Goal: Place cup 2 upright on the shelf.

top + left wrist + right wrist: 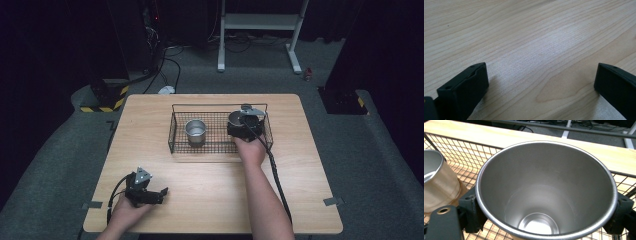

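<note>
Over the basket's right end, your right gripper clamps a steel cup by its sides, another cup left of it; your left gripper rests wide open, empty, on the table.

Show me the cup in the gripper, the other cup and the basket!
held cup (544,202), right gripper view, inner wall.
other cup (195,131), high view, its rim.
wire basket (172,131), high view, left wall.
</note>
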Available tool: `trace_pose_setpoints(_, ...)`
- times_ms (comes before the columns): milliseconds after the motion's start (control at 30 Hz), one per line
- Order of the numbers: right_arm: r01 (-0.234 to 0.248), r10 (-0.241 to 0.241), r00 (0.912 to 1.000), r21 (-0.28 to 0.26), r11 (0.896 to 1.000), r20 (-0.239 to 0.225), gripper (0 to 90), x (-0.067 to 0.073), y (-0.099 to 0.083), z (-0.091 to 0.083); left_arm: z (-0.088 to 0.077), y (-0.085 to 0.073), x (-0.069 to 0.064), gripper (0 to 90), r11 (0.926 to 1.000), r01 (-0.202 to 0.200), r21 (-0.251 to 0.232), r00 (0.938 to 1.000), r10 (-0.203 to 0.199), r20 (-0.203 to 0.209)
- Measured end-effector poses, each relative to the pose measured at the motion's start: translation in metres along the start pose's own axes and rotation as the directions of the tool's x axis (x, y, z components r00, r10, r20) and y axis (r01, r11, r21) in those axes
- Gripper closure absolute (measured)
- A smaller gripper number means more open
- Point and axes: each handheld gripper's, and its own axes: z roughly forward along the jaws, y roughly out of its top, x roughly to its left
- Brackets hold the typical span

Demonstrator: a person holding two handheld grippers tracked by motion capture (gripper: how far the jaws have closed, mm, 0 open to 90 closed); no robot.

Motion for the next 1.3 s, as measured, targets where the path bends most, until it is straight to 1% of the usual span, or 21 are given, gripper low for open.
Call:
trace_pose_setpoints(100, 0.005, -0.005, 1.0, 0.01, 1.0, -0.002, 13.4, 0.0, 0.0, 0.0, 0.0, 0.0, 0.0, 0.0, 1.0, 0.0, 0.0, 1.0, 0.0, 0.0)
trace_pose_setpoints(200, -0.008, 0.008, 0.9999, 0.019, 1.0, -0.008, 13.3, 0.0, -0.001, 0.0, 0.0, 0.0, 0.0, 0.0, 1.0, 0.0, 0.0, 1.0, 0.0, 0.0)
trace_pose_setpoints(333, 0.008, -0.008, 0.9999, 0.029, 1.0, -0.009, 13.1, 0.002, -0.001, -0.001, 0.0, 0.0, 0.0, 0.0, 1.0, 0.0, 0.0, 1.0, 0.0, 0.0)
trace_pose_setpoints(433, 0.008, -0.007, 0.9999, 0.036, 0.999, -0.008, 13.0, 0.003, -0.002, -0.002, 0.0, 0.0, 0.0, 0.0, 1.0, 0.0, -0.001, 1.0, 0.0, 0.0)
trace_pose_setpoints(567, 0.004, -0.003, 0.9998, 0.033, 0.999, -0.017, 12.5, 0.002, -0.006, -0.003, 0.0, 0.0, 0.0, 0.0, 1.0, 0.0, -0.001, 1.0, 0.0, -0.001)
trace_pose_setpoints(667, -0.005, 0.006, 0.9998, 0.029, 1.0, -0.019, 10.1, 0.001, -0.01, -0.003, 0.0, 0.0, 0.0, 0.0, 1.0, 0.0, 0.0, 1.0, 0.0, -0.001)
trace_pose_setpoints(833, 0.005, -0.004, 0.9997, 0.025, 1.0, -0.023, 9.8, -0.001, -0.011, -0.007, 0.0, 0.0, 0.0, 0.0, 1.0, 0.0, 0.0, 1.0, 0.0, -0.001)
trace_pose_setpoints(900, 0.015, -0.015, 0.9995, 0.008, 1.0, -0.027, 9.8, -0.001, -0.012, -0.01, 0.0, 0.0, 0.0, 0.0, 1.0, 0.0, 0.0, 1.0, 0.0, -0.001)
trace_pose_setpoints(1000, 0.012, -0.012, 0.9996, 0.003, 1.0, -0.024, 9.8, -0.002, -0.015, -0.016, 0.0, 0.0, 0.0, 0.0, 1.0, 0.0, -0.001, 1.0, 0.0, -0.001)
trace_pose_setpoints(1067, 0.002, -0.002, 0.9998, -0.001, 1.0, -0.022, 9.8, -0.003, -0.018, -0.021, 0.0, 0.0, 0.0, 0.0, 1.0, 0.001, 0.0, 1.0, -0.001, -0.001)
trace_pose_setpoints(1167, 0.008, -0.009, 0.9997, -0.021, 1.0, -0.024, 9.8, -0.004, -0.022, -0.028, 0.0, 0.0, 0.0, 0.0, 1.0, 0.0, 0.0, 1.0, 0.0, -0.002)
trace_pose_setpoints(1300, 0.012, -0.013, 0.9994, -0.029, 0.999, -0.033, 9.8, -0.007, -0.027, -0.04, 0.0, 0.0, 0.0, 0.0, 1.0, 0.001, 0.0, 1.0, -0.001, -0.002)
